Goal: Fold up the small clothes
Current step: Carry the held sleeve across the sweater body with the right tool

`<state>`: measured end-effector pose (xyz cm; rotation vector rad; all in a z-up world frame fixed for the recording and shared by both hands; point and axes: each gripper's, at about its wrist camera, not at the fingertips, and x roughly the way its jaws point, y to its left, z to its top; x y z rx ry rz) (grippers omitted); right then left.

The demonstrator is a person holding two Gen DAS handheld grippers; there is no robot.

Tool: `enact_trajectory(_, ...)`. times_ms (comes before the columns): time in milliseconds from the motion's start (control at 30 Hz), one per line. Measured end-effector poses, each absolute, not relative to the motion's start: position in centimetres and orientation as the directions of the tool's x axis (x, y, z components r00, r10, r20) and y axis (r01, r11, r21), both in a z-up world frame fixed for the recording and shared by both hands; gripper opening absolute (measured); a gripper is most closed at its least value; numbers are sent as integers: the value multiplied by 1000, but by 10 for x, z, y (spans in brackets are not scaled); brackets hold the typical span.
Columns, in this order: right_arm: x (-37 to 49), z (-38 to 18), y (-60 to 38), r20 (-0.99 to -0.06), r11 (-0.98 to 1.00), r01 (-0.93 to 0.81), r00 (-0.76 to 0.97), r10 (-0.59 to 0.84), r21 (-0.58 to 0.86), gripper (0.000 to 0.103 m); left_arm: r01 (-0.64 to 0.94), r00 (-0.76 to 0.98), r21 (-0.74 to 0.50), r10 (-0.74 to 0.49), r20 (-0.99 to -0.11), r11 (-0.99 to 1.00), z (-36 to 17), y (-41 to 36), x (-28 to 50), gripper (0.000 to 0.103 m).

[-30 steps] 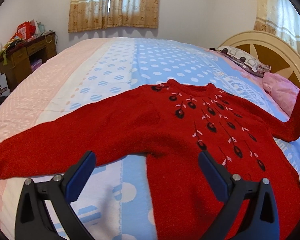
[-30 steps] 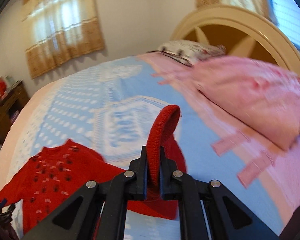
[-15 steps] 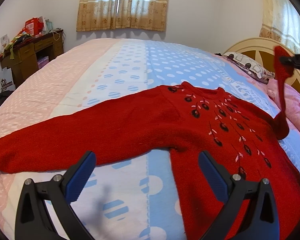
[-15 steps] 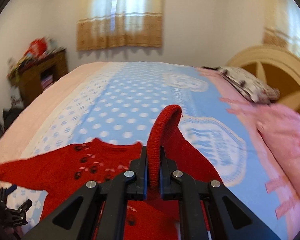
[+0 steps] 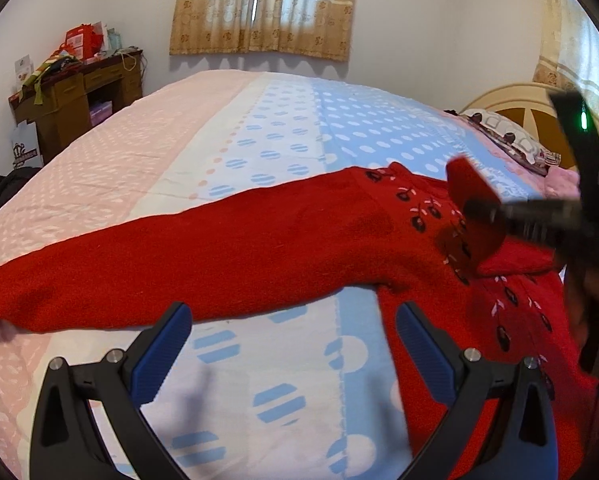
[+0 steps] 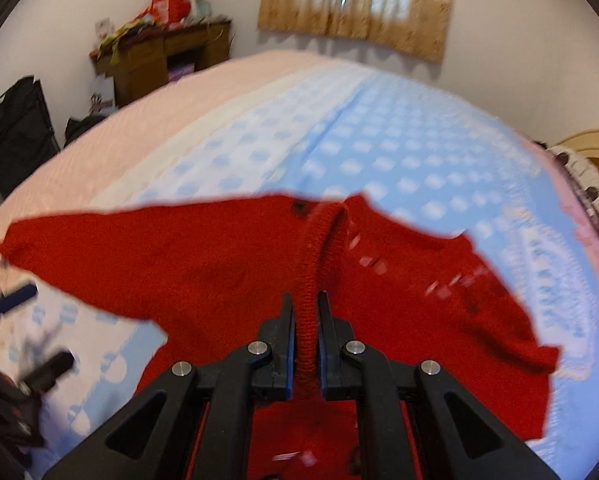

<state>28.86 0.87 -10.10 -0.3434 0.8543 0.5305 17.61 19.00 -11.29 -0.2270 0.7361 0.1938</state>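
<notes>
Soft daylight comes through the curtained window (image 5: 265, 4) on the far wall, and the room is evenly bright. The curtains (image 6: 359, 0) glow almost white in the right wrist view. The left gripper (image 5: 291, 344) throws a faint shadow on the bed (image 5: 259, 128). The left view is mostly sharp; the right gripper (image 5: 479, 208) crosses it smeared. The right view is blurred throughout. Both bend strongly toward dark corners.

Left tongs (image 5: 291, 344): black frame, blue pads, silver screws. Right tongs (image 6: 305, 332): black, silver screws, green light at two o'clock in the left view.
</notes>
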Motion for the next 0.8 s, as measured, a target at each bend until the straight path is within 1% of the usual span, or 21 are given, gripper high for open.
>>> enact_trajectory(33, 288, -108, 8, -801, 814, -579, 513, 310, -56, 13, -248, 727, -138, 90, -681, 959, -112, 190, 176, 103)
enact_trajectory(67, 286, -116, 5, -819, 808, -589, 477, 319, -28, 27, -239, 729, -138, 84, -680, 961, -111, 189, 176, 103)
enact_trajectory(100, 285, -121, 2, -832, 806, -592, 453, 322, -10, 37, -229, 730, -135, 78, -679, 964, -110, 187, 176, 103)
enact_trajectory(133, 279, -125, -8, -838, 806, -592, 436, 330, 9, 52, -212, 732, -133, 67, -678, 968, -109, 184, 177, 103)
enact_trajectory(233, 261, -129, -33, -841, 805, -594, 430, 330, 12, 53, -132, 739, -157, -9, -673, 979, -104, 171, 182, 102)
enact_trajectory(367, 244, -132, -79, -853, 829, -559, 442, 279, -18, 53, -22, 738, -178, -104, -667, 984, -94, 147, 200, 95)
enact_trajectory(467, 236, -133, -113, -853, 853, -520, 462, 244, -37, 54, 32, 706, -247, -196, -680, 969, -91, 137, 226, 89)
enact_trajectory(533, 228, -134, -126, -844, 860, -503, 495, 206, -85, 54, 32, 684, -262, -212, -698, 964, -93, 130, 246, 84)
enact_trajectory(600, 219, -137, -135, -840, 857, -508, 502, 206, -93, 54, 34, 659, -275, -228, -717, 961, -98, 123, 265, 79)
enact_trajectory(633, 215, -138, -140, -840, 856, -510, 498, 215, -84, 54, 29, 643, -291, -240, -727, 956, -102, 120, 276, 73)
enact_trajectory(667, 213, -140, -142, -840, 856, -512, 496, 222, -76, 54, 20, 625, -300, -246, -740, 954, -107, 117, 286, 72)
enact_trajectory(800, 204, -141, -147, -827, 856, -512, 508, 239, -67, 54, -9, 561, -253, -204, -802, 968, -132, 103, 315, 69)
